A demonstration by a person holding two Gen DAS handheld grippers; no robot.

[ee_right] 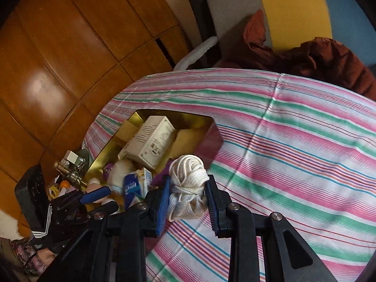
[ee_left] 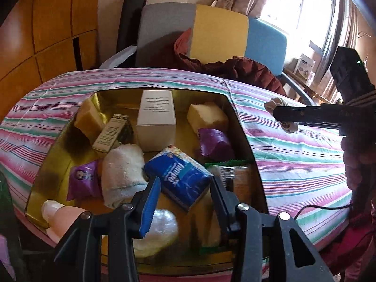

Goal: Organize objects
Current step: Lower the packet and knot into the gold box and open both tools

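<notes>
The tray [ee_left: 112,96] sits on the left part of the surface [ee_left: 293,155]. In the tray, the tall box [ee_left: 156,119] stands at the rear centre; the tissue pack [ee_left: 181,178] lies in front of it, with the rolled towel [ee_left: 122,171] to its left. The armchair [ee_left: 221,33] stands behind the surface.

Both pairs of tongs were built of matte black plastic links, joined by round silver pivot screws. On the left tongs [ee_left: 184,193] the fingers were faced with blue ribbed pads [ee_left: 150,208], the serrated edge of one being clearly shown. The right tongs [ee_right: 188,196] carried the same blue ribbed pads [ee_right: 162,205] on black fingers, with triangular cut-outs seen in the outer links. From the left wrist view, a boxy black housing [ee_left: 350,75] with a small green light was seen atop the right unit, and a thin black cable [ee_left: 322,208] was trailed beneath it. A black glove [ee_right: 44,237] with white beaded stripes was worn on the left hand.
</notes>
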